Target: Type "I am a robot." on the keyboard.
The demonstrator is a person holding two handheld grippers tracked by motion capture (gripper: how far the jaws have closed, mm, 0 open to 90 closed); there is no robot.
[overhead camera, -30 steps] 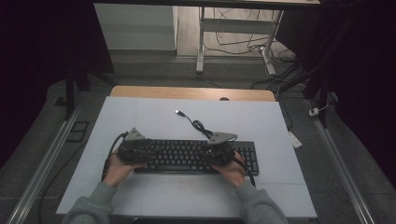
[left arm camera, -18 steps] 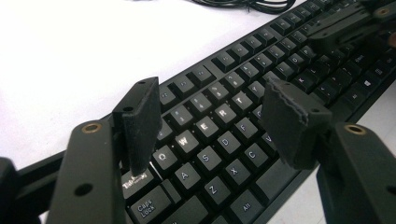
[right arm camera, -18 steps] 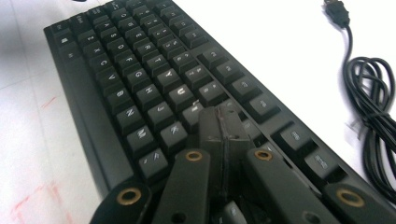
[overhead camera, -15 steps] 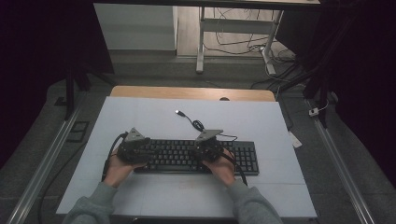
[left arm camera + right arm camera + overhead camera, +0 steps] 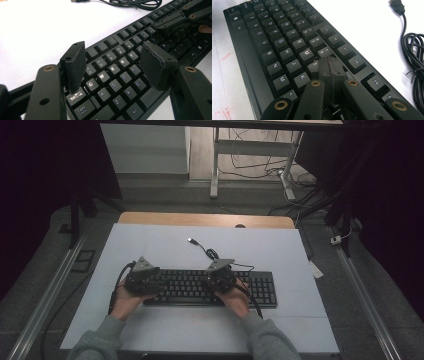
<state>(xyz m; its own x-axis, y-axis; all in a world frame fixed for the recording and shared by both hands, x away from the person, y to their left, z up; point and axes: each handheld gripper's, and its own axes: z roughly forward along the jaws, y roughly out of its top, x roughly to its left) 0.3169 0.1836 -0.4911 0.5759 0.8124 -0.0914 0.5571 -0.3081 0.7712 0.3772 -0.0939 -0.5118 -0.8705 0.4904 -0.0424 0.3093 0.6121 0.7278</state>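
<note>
Black keyboard [image 5: 210, 288] on white tabletop [image 5: 165, 245], near front edge, left gripper [image 5: 113, 66] jaws apart over Q-W-E-R keys, right gripper [image 5: 329, 67] jaws together, tips at I key, USB cable [image 5: 210, 254] coiled behind kbd

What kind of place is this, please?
Probably a lab or workshop set up for recording: a keyboard on a white table, metal rails beside it, loose cables on the floor behind.
</note>
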